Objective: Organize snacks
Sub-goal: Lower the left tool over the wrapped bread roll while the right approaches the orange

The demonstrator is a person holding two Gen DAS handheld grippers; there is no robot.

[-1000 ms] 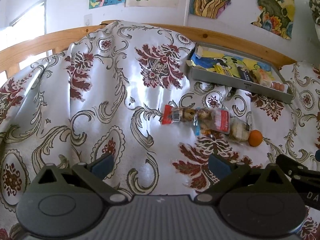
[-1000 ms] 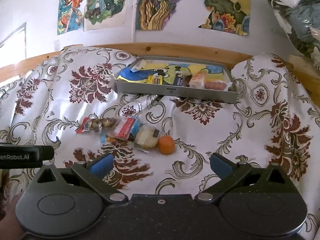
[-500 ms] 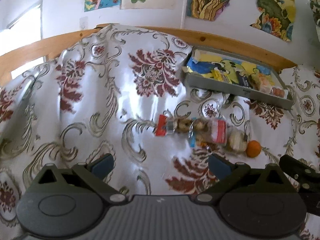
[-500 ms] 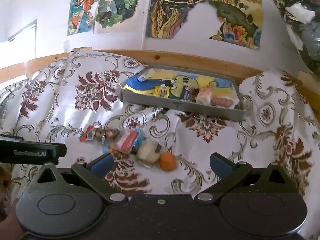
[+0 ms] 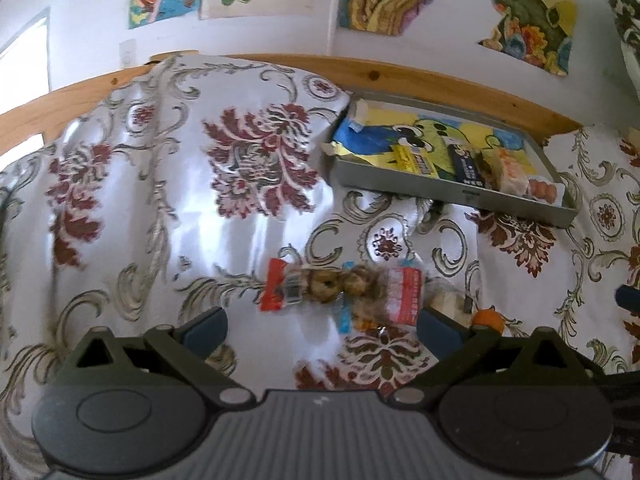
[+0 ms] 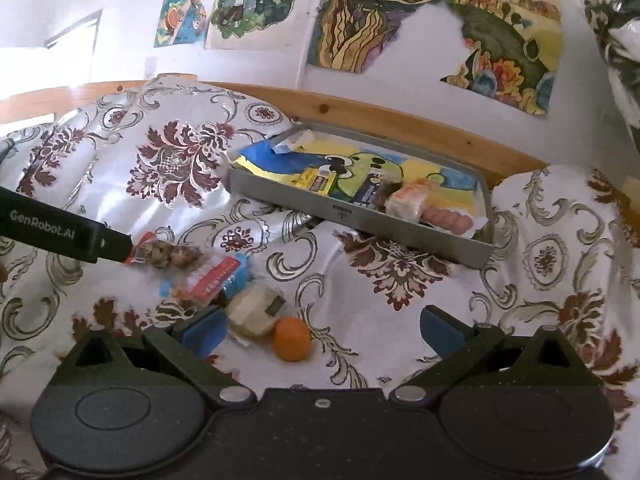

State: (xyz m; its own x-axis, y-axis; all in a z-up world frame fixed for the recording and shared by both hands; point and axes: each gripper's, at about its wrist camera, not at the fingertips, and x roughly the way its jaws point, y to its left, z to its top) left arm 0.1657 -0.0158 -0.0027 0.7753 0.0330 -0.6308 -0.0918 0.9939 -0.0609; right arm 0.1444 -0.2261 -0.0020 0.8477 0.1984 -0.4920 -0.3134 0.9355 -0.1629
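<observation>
Holding both grippers above the floral cloth (image 6: 360, 292), I have my left gripper (image 5: 320, 330) spread wide before the clear nut packet (image 5: 320, 286) and my right gripper (image 6: 320, 328) spread wide around the orange (image 6: 292, 338), touching nothing. The grey tray (image 6: 352, 214) of snacks lies farther back by the wooden rail (image 6: 400, 120).

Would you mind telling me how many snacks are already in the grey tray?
4 that I can make out in the grey metal tray: yellow packet, dark blue bar, pale wrapped cake, pink sausages. Others may be hidden.
</observation>
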